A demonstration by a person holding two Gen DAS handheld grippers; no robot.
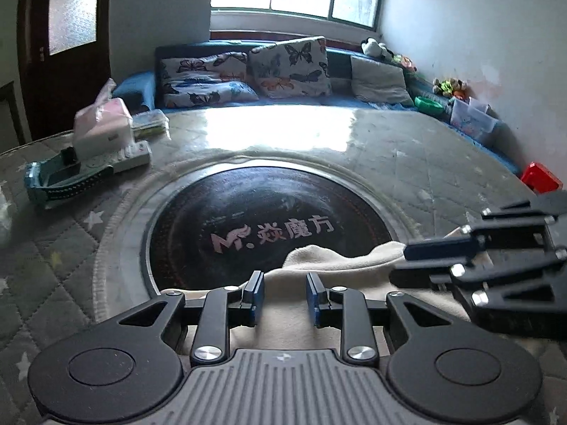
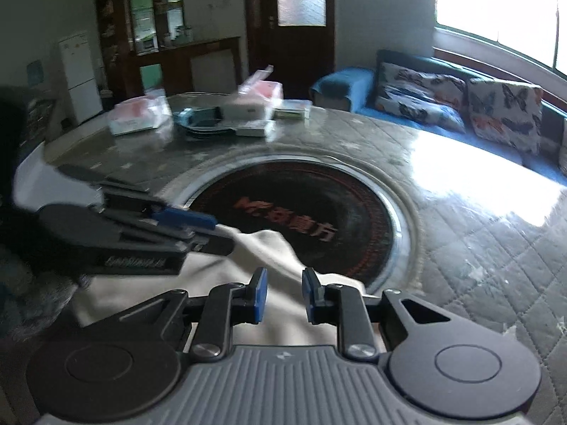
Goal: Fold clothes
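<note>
A cream garment (image 1: 340,258) lies on the round table, partly over the black centre disc (image 1: 262,226). My left gripper (image 1: 285,294) is open just above the cloth, with cloth showing between its blue pads. My right gripper (image 2: 283,295) is also open over the same cream garment (image 2: 269,248). The right gripper enters the left wrist view from the right (image 1: 460,255), resting by the cloth's edge. The left gripper shows in the right wrist view at the left (image 2: 191,223), its tip touching a raised fold of cloth. Neither is clamped on the fabric.
A tissue box (image 1: 102,131), a remote and a blue tray (image 1: 60,180) stand at the table's far left. A red object (image 1: 540,177) sits at the right rim. A blue sofa with butterfly cushions (image 1: 287,67) lies behind the table. The quilted table cover (image 2: 478,248) spreads to the right.
</note>
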